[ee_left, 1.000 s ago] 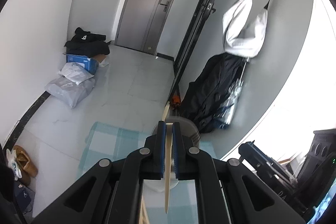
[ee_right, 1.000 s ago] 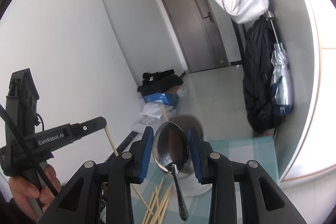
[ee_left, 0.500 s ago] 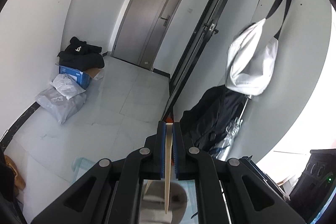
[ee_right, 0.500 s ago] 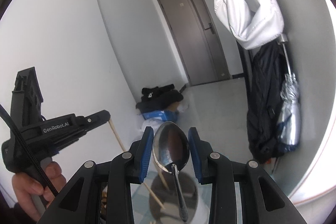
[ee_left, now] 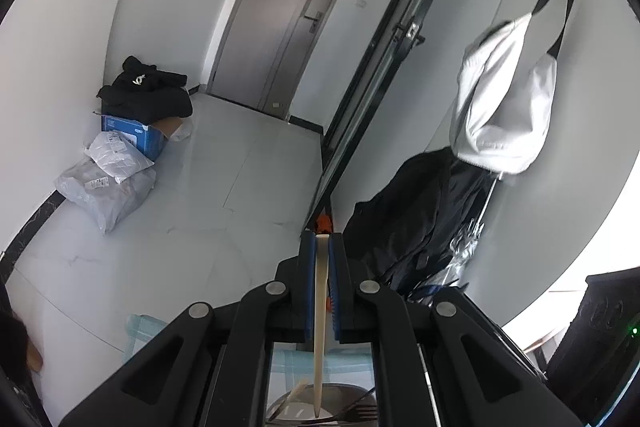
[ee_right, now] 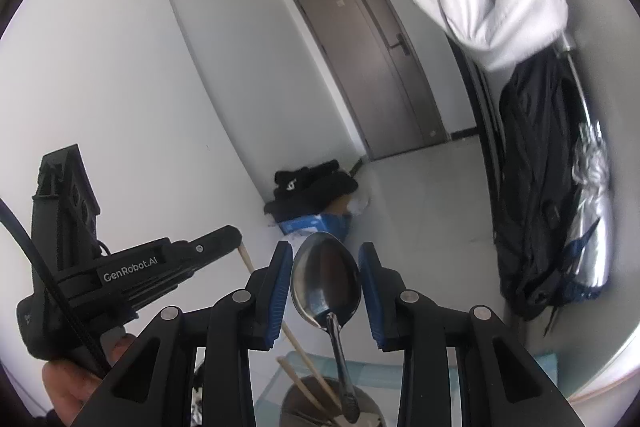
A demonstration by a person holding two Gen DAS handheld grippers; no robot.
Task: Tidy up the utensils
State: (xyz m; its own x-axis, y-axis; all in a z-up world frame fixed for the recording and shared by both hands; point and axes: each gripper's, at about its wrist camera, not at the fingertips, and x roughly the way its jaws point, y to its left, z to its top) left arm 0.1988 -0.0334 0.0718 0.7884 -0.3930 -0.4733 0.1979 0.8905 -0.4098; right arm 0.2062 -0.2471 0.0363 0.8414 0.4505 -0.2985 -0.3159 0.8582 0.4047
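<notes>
Right now both grippers carry utensils over the steel holder, which sits on a pale checked cloth at the bottom of each view.

L gripper: jaws pinched tight on a single wooden chopstick, held near its blunt end, thin tip hanging down inside the holder's rim in the left wrist view. A fork and another chopstick already sit in there.

R gripper: pads partly closed, clamping the bowl of a metal spoon by its edges; handle dangles down w/ its end over or just in the holder mouth, can't tell which. Two more chopsticks lean in the holder beside it.

Judgement: step in hand = dropping both pieces into the holder, approx the last stretch of this placement.

How to do it well:
- Get each tip clearly below the rim before letting go; chopstick looks ready, spoon handle prob needs a check.
- Keep the pieces near vertical so they slide in and don't tip the holder.
- Release one at a time, chopstick first, since L and R are close together and could bump.
- Open the jaws slowly; spoon is top-heavy in this grip and could swing or clatter out.
- Lift straight up after, so pads don't snag utensils already standing inside.
</notes>
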